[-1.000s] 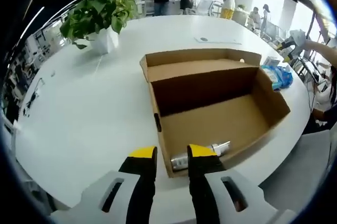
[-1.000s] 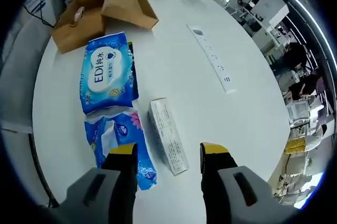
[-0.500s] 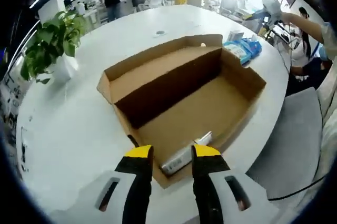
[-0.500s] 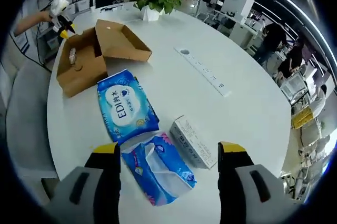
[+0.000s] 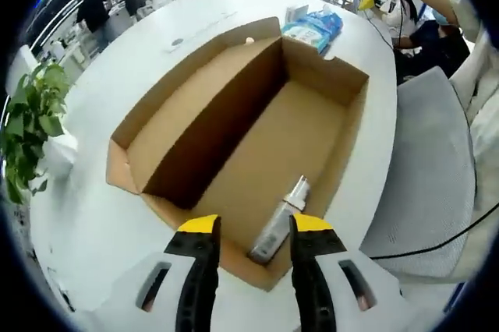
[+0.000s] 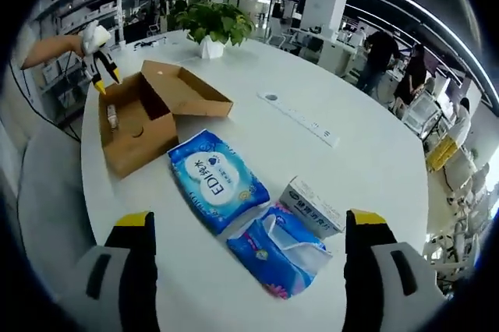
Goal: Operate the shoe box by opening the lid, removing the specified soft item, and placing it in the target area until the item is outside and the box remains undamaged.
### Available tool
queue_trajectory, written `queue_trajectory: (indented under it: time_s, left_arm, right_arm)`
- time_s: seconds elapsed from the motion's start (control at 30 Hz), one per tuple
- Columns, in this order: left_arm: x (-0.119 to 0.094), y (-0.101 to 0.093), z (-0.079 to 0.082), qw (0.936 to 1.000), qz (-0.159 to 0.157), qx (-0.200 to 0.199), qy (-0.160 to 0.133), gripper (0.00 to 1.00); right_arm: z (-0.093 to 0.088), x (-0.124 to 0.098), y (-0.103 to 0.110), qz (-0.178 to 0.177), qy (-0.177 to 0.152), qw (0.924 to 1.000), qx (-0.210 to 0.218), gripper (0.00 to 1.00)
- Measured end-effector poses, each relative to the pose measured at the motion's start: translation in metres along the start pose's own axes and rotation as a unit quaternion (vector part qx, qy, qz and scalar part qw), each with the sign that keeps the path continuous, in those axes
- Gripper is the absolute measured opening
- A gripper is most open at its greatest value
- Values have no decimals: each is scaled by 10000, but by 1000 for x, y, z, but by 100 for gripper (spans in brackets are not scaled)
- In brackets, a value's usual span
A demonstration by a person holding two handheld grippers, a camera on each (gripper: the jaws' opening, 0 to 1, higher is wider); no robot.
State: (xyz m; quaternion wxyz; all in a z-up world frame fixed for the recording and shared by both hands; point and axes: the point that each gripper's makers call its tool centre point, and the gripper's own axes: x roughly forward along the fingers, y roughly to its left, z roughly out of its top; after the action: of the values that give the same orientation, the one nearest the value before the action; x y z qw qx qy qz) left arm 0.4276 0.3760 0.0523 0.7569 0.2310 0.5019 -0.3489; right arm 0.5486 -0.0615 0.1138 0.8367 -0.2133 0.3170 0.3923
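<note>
One tube (image 5: 279, 223) lies in the open shoe box (image 5: 242, 133) at the counter (image 5: 86, 215) edge, just ahead of the left gripper (image 5: 249, 227), jaws apart. Careless reach could crush the cardboard wall. Right gripper (image 6: 253, 227), jaws wide apart, sees the wet wipes pack (image 6: 218, 180), tissue pack (image 6: 277, 250) and small carton (image 6: 316, 206).

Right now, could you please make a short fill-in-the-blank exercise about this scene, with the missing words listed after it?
1. The shoe box on the white table has its lid ____.
2. Inside the box lies a silver ____, near the left claw.
3. In front of the right claw, the blue wipes pack lies ____ the box.
4. The jaws of the right claw stand wide ____.

Missing words: open; tube; outside; open
</note>
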Motion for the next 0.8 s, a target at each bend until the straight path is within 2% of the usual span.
queue_trajectory:
  time_s: [0.23, 0.4, 0.53, 0.8]
  left_arm:
    - [14, -6, 7, 9973, -386, 594, 173, 36]
    - [21, -8, 7, 9940, -646, 825, 314, 37]
    - [30, -10, 5, 9888, -929, 1070, 478, 39]
    - [44, -16, 2, 9768, -1436, 1433, 691, 41]
  right_arm:
    - [3, -16, 22, -58, -222, 9995, 239, 96]
    - [4, -23, 34, -70, -345, 9986, 392, 96]
    - [3, -28, 51, -57, -463, 9976, 518, 96]
    - [-9, -31, 66, -67, -486, 9952, 844, 96]
